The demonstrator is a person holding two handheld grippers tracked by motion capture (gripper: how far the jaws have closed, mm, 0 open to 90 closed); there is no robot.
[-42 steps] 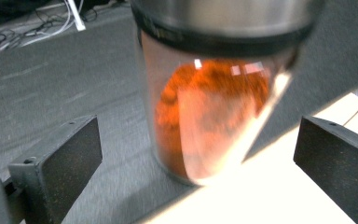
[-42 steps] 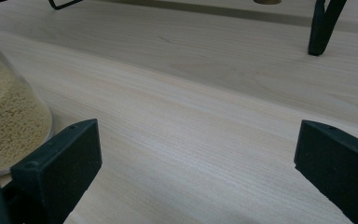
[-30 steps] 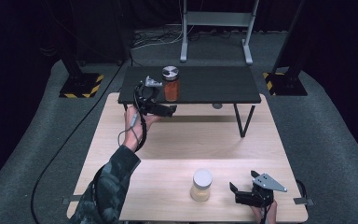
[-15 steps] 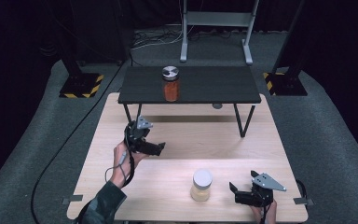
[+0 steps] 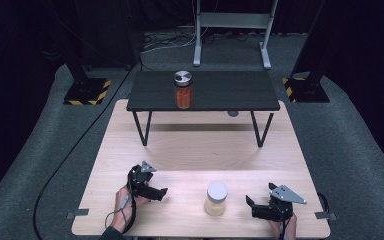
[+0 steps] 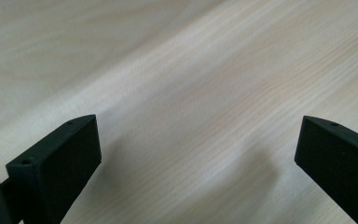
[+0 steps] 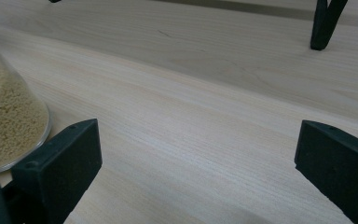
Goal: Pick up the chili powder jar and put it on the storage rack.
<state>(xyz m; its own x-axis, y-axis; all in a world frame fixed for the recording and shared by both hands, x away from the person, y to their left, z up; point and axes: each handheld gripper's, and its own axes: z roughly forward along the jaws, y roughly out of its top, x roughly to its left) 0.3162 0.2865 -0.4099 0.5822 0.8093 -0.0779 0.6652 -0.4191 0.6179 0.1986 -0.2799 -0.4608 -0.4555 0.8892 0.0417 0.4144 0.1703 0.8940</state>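
Jaws of the left gripper (image 5: 161, 192) spread wide, nothing between them; in the left gripper view only bare pale wood lies in the gap. Left gripper sits low over the near-left part of the tabletop (image 5: 190, 150), held in the person's left hand (image 5: 124, 201), cable looping back toward the near edge.

Jaws of the right gripper (image 5: 250, 204) likewise released and empty. In the right gripper view the wood grain runs across the gap, and the curved glass base of a jar shows at the left edge, just outside the left jaw (not between the two). Right gripper rests at the near-right of the tabletop with its grey three-cornered plate on top.

Jars counted: two.
- Pale-grain jar (image 5: 216, 198): one, white lid, upright on the light wooden tabletop, between the two grippers and nearer the right one, just beside its jaw tips. No contact seen.
- Orange-filled jar (image 5: 182, 89): one, metal lid, upright on the low black table (image 5: 230, 90) standing across the far half of the tabletop, well apart from both grippers.

Grippers: two. Black table legs visible in the high view: four. One leg foot also shows at upper right of the right gripper view.
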